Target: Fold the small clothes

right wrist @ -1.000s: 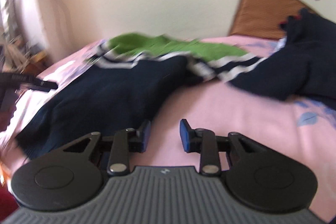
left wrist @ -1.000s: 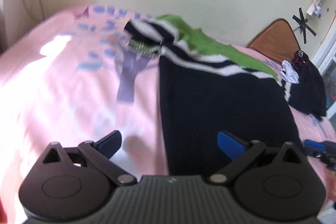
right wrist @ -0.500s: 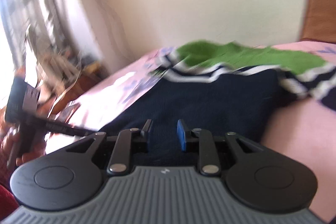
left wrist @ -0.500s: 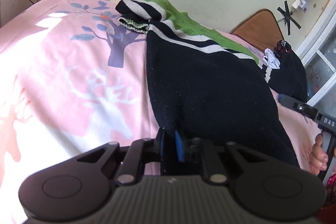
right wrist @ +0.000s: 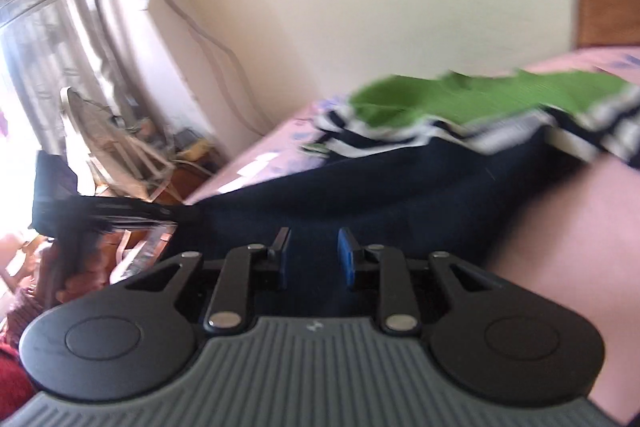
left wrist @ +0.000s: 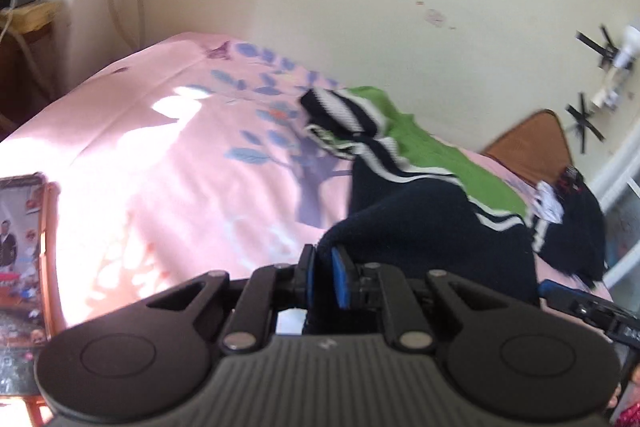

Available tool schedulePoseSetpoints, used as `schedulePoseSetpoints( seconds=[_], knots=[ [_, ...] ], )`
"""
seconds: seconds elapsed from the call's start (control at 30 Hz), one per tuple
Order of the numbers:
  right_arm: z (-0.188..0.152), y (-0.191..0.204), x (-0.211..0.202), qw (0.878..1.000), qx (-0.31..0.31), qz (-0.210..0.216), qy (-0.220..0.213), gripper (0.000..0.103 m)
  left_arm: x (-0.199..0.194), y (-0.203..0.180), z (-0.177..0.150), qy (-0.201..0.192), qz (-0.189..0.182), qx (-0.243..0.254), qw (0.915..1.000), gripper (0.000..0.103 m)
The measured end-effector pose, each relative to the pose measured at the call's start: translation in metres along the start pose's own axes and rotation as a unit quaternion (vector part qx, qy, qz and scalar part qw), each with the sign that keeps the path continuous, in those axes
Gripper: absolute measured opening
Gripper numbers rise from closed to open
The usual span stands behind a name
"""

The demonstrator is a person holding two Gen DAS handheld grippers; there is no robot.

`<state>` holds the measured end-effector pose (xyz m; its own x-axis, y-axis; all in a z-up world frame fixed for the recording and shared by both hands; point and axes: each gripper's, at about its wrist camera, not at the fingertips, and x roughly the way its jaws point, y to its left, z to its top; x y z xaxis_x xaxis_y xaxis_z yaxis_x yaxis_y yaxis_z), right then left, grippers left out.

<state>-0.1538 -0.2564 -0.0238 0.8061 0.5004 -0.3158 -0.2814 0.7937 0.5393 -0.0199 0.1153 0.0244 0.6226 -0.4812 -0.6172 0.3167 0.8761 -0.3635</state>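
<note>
While the dark navy knitted sweater with white stripes and a green top part (left wrist: 432, 227) lies on the pink bed sheet with blue leaves (left wrist: 168, 163), the left gripper (left wrist: 323, 273) pinches its lifted bottom corner tight. On the other side, the right gripper (right wrist: 314, 257) has its blue pads (right wrist: 345, 261) partly apart, with navy cloth between them; I cannot tell if they squeeze it.

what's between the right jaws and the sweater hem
Nothing visible. The right gripper has its jaws open with dark sweater fabric already lying between them. The left gripper is shut on the sweater's other hem corner, and only bare pink sheet lies alongside.
</note>
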Motion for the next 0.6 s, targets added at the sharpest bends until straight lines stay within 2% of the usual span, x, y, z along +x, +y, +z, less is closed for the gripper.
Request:
schedulePoseSetpoints(
  seconds=[0.07, 0.17, 0.23, 0.3, 0.37, 0.4, 0.47, 0.5, 0.6],
  knots=[
    [0.005, 0.012, 0.008, 0.999, -0.038, -0.004, -0.003, 0.029, 0.008, 0.012, -0.003, 0.012, 0.010, -0.024, 0.9996, 0.010],
    [0.005, -0.005, -0.010, 0.999, -0.019, -0.025, -0.016, 0.029, 0.015, 0.012, -0.012, 0.014, 0.015, -0.013, 0.9997, 0.010],
    [0.000, -0.028, -0.027, 0.997, 0.019, -0.066, -0.022, 0.029, 0.018, 0.008, -0.012, 0.012, 0.026, 0.003, 0.9996, 0.010],
    [-0.010, -0.047, -0.040, 0.993, 0.043, -0.111, -0.010, 0.029, 0.020, 0.010, -0.011, 0.015, 0.025, 0.002, 0.9996, 0.010],
    [-0.022, -0.051, -0.045, 0.988, 0.025, -0.155, 0.016, 0.029, 0.021, 0.012, -0.009, 0.018, 0.023, -0.002, 0.9996, 0.010],
    [-0.027, -0.048, -0.045, 0.986, 0.010, -0.163, 0.030, 0.029, 0.020, 0.014, -0.009, 0.018, 0.020, -0.005, 0.9996, 0.010],
    [-0.036, -0.036, -0.043, 0.987, -0.023, -0.153, 0.042, 0.029, 0.019, 0.016, -0.009, 0.019, 0.015, -0.011, 0.9996, 0.010],
    [-0.039, -0.022, -0.032, 0.987, -0.061, -0.139, 0.055, 0.029, 0.019, 0.016, -0.011, 0.020, 0.015, -0.014, 0.9996, 0.010],
    [-0.039, -0.010, -0.015, 0.985, -0.090, -0.139, 0.058, 0.029, 0.020, 0.014, -0.018, 0.023, 0.017, -0.015, 0.9995, 0.011]
  ],
)
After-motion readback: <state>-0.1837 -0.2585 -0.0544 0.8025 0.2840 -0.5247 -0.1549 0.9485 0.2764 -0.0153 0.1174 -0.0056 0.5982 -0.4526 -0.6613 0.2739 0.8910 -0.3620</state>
